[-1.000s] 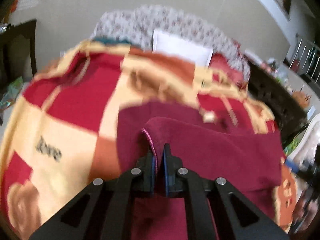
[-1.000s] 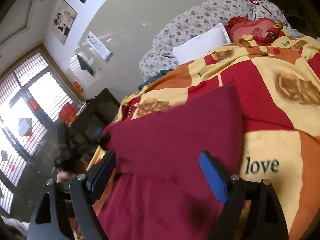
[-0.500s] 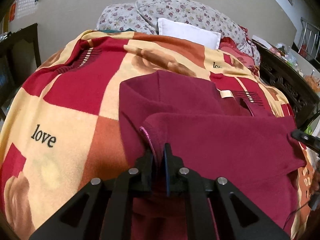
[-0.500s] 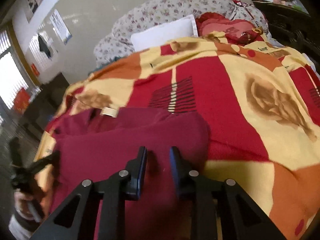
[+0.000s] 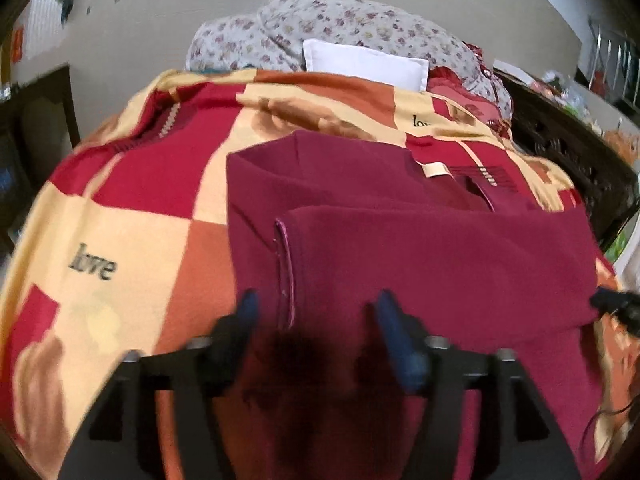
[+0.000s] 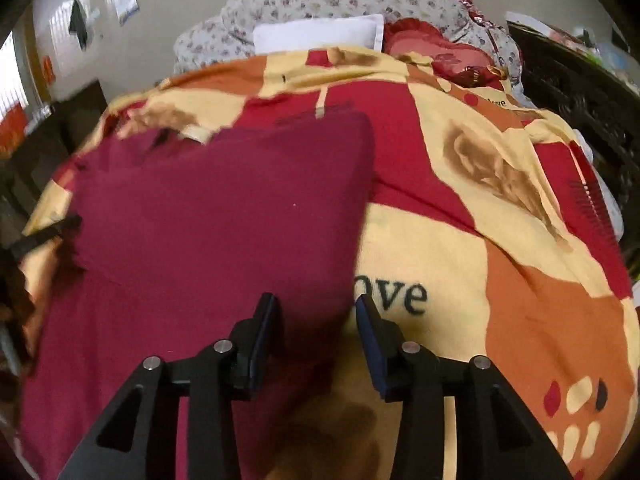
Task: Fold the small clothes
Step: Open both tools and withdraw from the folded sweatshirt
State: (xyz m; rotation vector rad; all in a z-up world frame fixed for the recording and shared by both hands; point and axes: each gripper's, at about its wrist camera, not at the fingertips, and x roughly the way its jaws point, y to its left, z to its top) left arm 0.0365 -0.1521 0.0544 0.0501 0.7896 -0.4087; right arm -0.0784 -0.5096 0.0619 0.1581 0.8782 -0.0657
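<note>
A maroon garment (image 5: 420, 248) lies on the bed, its near part folded up over the rest, with a pale neck label (image 5: 436, 170) showing at the far edge. My left gripper (image 5: 314, 308) is open and empty, its fingers either side of the folded hem. In the right wrist view the same garment (image 6: 216, 216) lies to the left. My right gripper (image 6: 316, 310) is open and empty over its right edge. The right gripper's tip (image 5: 616, 306) shows at the right edge of the left wrist view.
A red, orange and cream blanket (image 5: 132, 224) with "love" printed on it covers the bed (image 6: 500, 264). A white pillow (image 5: 364, 62) and floral bedding (image 5: 360, 20) lie at the head. Dark wooden furniture (image 5: 572, 152) stands to the right.
My left gripper has let go of the folded hem and opened. My right gripper has opened wider and drawn back; the folded layer now lies flat on the garment.
</note>
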